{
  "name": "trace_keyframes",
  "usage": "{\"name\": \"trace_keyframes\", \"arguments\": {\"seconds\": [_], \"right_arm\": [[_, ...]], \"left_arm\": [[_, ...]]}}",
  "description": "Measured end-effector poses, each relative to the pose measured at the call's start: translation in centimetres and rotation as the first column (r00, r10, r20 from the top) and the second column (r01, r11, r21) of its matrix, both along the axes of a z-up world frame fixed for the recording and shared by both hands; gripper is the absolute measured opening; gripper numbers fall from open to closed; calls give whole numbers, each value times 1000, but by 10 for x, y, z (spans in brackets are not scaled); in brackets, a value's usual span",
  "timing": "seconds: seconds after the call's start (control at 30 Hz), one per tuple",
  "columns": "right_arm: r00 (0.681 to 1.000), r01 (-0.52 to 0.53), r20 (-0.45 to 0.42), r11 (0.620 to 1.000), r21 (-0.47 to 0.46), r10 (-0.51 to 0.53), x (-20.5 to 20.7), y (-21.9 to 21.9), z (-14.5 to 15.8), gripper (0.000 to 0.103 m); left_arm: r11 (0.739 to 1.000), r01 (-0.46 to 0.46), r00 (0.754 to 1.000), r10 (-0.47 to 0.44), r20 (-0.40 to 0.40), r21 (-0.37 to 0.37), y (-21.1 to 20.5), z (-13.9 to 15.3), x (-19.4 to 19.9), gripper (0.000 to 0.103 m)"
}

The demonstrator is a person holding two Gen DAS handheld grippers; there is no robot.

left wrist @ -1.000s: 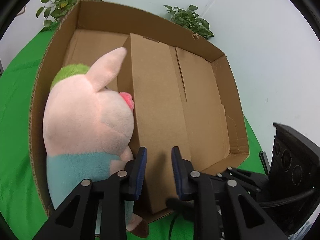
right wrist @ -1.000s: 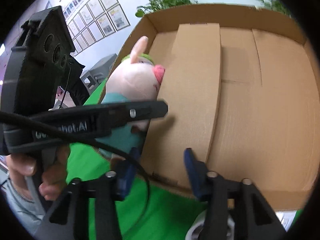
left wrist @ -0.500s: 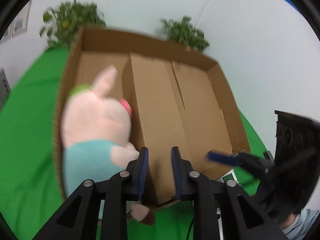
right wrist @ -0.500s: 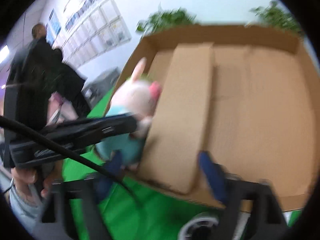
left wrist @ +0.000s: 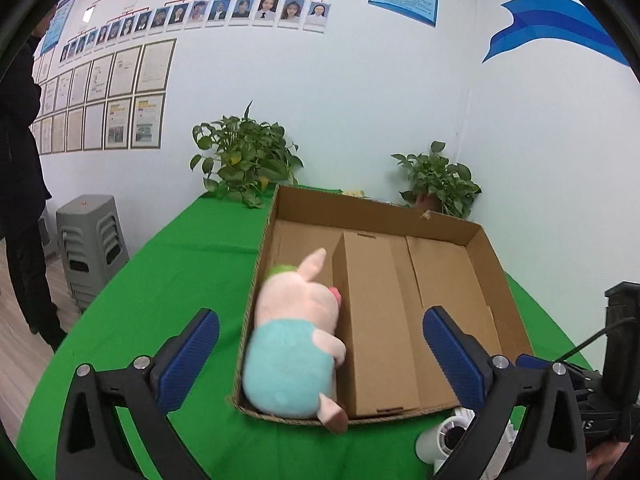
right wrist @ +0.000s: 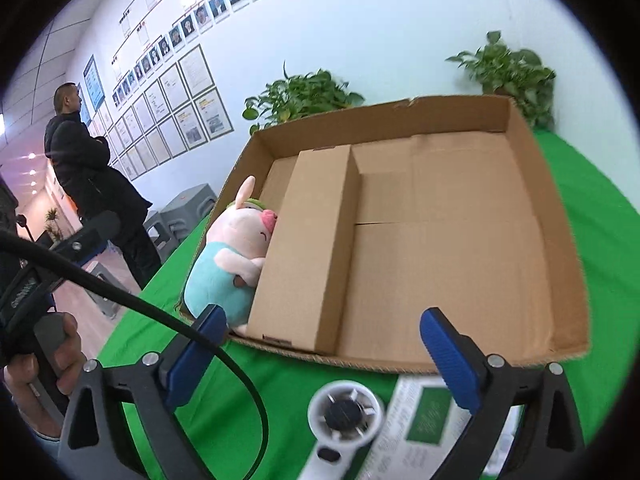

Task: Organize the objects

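- A white wall hung with framed papers and portrait photos is backing a table covered in green cloth (left wrist: 168,280); two potted plants (left wrist: 244,160) are standing at its far edge, and a man in dark clothes (right wrist: 92,168) is standing off to my left beside a grey stool (left wrist: 90,240).
- One open cardboard tray (left wrist: 384,210) is sitting on the cloth ahead of me, its near edge just beyond my fingertips.
- One plush pig (left wrist: 296,344) in a teal outfit is lying in the tray's near left corner, one foot poking over the near rim, pressed against one long closed carton (left wrist: 376,320) lying lengthwise in the tray.
- My left gripper (left wrist: 320,348) is hovering with its jaws spread wide, gripping nothing; the pig is lying between and beyond its blue pads (left wrist: 188,356).
- My right gripper (right wrist: 324,360) is likewise gaping wide and empty, the pig sitting ahead to its left.
- One white round-headed gadget (right wrist: 346,412) and one green-printed packet (right wrist: 424,416) are lying on the cloth right under my right gripper, outside the tray.
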State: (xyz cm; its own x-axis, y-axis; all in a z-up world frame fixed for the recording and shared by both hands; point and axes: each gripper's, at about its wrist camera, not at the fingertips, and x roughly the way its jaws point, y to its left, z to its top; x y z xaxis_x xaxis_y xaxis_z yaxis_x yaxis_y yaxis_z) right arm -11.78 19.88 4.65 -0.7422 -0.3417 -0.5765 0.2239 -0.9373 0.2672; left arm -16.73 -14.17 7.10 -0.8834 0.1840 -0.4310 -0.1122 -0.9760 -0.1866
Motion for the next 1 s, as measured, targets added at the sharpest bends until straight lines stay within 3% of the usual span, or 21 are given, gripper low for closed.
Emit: {"name": "trace_keyframes", "arguments": {"seconds": [0.1,0.2,0.33,0.5,0.53,0.7,1.0], "right_arm": [[1000,-10,-23,1000,0,10,17,6,2,101],[999,-51,18,998,-38,52,6,11,-3,101],[977,-152,132,982,-112,166,-46,7,-13,101],[923,-247,270,959,-138,276,-118,-25,-35,94],[915,-259,285,957,-130,286,-131,-33,-40,93],[900,-258,351,965,-47,257,-164,-57,-64,64],[901,-309,333,950,46,277,-154,-77,-70,61]], "left_arm": [[999,46,998,-45,33,-18,12,-7,3,103],[997,68,996,-65,61,-45,26,-13,5,103],[998,67,994,-65,84,-21,22,-25,0,103],[999,42,992,-40,124,-18,0,-45,-7,103],[999,40,991,-38,128,-14,-5,-49,-7,103],[1000,27,989,-28,142,7,-24,-67,-11,103],[994,83,983,-94,160,76,-53,-90,-20,103]]}}
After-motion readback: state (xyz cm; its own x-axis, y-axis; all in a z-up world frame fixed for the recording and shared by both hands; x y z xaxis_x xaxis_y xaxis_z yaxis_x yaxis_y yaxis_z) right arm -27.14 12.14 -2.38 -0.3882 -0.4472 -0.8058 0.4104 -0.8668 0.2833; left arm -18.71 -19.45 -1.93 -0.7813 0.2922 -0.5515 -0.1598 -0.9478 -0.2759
